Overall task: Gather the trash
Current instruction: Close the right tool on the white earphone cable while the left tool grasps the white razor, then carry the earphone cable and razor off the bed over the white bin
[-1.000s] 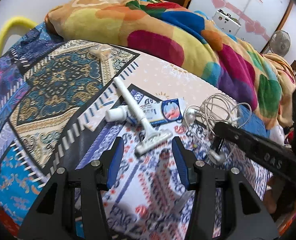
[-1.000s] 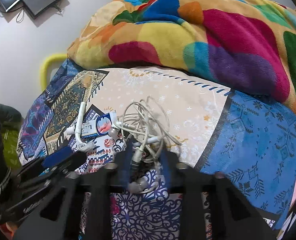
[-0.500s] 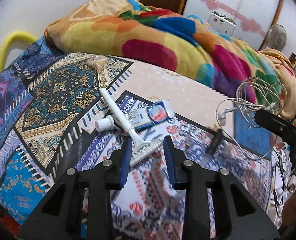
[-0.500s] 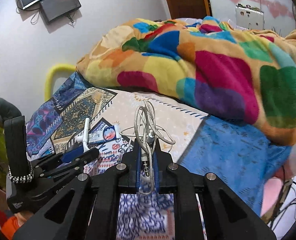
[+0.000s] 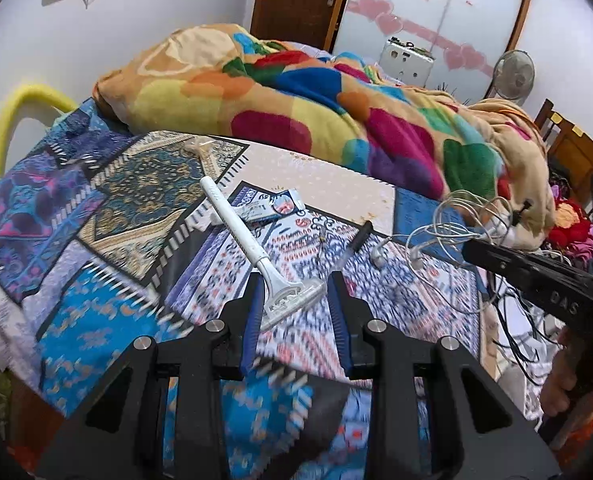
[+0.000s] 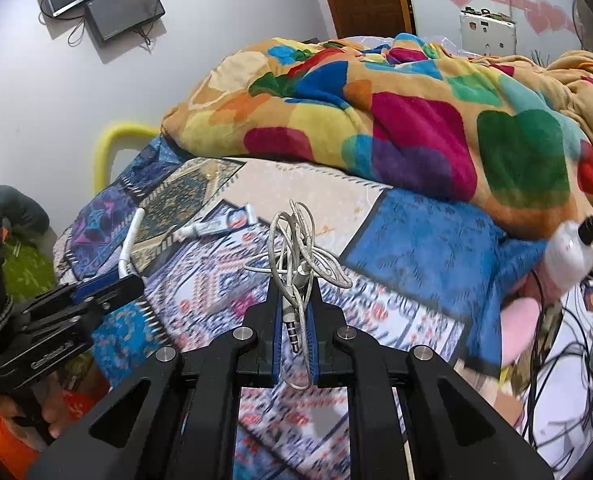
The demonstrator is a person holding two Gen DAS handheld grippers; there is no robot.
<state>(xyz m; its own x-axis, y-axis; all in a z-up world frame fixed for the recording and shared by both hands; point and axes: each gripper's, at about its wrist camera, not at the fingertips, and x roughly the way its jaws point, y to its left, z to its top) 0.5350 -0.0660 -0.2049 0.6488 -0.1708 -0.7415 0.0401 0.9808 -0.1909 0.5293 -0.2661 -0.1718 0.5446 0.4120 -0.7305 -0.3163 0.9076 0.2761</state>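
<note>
Razor (image 5: 256, 256), white and disposable, has its head clamped in the left gripper (image 5: 296, 300), above the bedsheet (image 5: 144, 184). Right of the razor, the right gripper (image 6: 294, 320) is closed on tangled white earphones (image 6: 296, 240), also off the bedsheet.

The left tongs (image 5: 296, 304) have narrowed onto the razor (image 5: 256, 248) and raised it off the bed. The right tongs (image 6: 294, 320) have lifted the earphone tangle (image 6: 296, 248) clear of the bedsheet (image 6: 216, 296).
</note>
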